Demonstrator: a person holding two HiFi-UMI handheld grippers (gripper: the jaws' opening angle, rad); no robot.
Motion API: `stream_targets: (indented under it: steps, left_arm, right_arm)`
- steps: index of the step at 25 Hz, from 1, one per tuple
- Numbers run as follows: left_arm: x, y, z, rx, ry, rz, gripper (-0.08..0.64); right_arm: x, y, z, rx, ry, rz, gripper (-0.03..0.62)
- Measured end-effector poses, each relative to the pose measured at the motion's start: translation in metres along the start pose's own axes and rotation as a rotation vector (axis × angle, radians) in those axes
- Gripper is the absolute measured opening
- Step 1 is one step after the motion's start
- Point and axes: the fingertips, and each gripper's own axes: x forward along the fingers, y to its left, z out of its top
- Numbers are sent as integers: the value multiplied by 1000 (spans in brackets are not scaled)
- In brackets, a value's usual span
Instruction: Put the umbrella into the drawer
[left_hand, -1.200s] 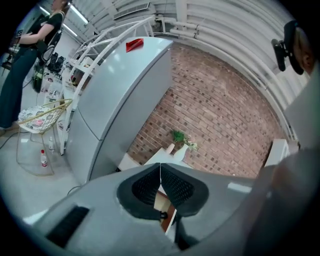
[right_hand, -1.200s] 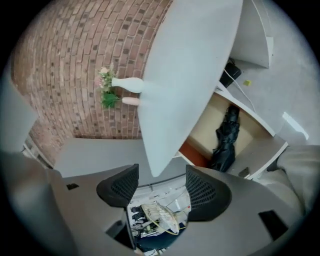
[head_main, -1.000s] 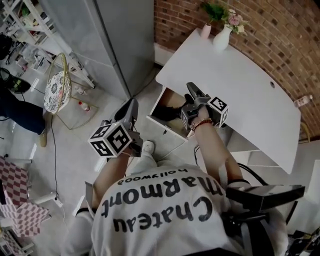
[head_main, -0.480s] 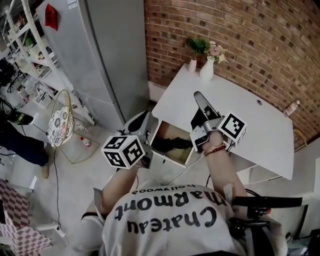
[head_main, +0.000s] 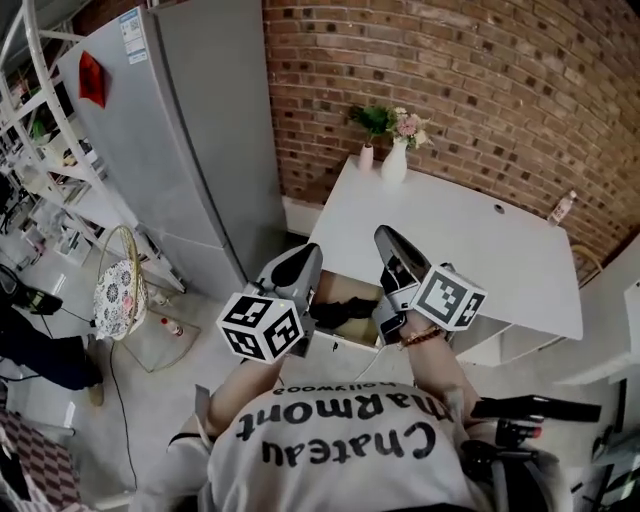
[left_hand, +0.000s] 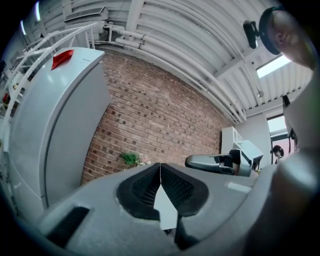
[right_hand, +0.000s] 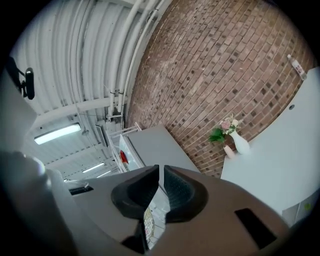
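Umbrella (head_main: 338, 312) lies in open drawer (head_main: 340, 346), below wht desk (head_main: 450, 240).

The left gripper (left_hand: 160, 169) is seen along its two grey jaws, whose black ribbed pads are brought together at the tips, with nothing held between them. Beyond them a red brick wall (left_hand: 150, 115) is shown, and a small green plant with pale flowers (left_hand: 131, 158) is set at its foot. A tall grey refrigerator (left_hand: 55, 130) is placed at the left, marked by a red patch (left_hand: 62, 58) near its top. The right gripper (left_hand: 215, 162) is held level at the right; its jaws have just been closing, and nothing is seen between them. A white ribbed ceiling (left_hand: 165, 35) is spread overhead.
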Motion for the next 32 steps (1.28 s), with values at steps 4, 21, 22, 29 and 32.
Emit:
stream_targets:
  steps: [4, 21, 22, 29, 32]
  left_arm:
    - [-4, 2, 0, 14, 39, -39, 17]
    - [-20, 46, -97, -56, 278, -17, 17]
    - [-21, 48, -100, -64, 285, -13, 18]
    - [-28, 60, -118, -80, 321, 9, 18]
    - [-30, 65, -125, -89, 339, 22, 18]
  right_arm:
    - [-10, 1, -19, -103, -2, -98, 34]
    - [-53, -85, -108, -317, 240, -535, 15]
    - [-55, -88, -110, -315, 250, -544, 15]
    - [-66, -109, -129, -280, 308, -596, 15]
    - [-70, -117, -135, -263, 325, -609, 15]
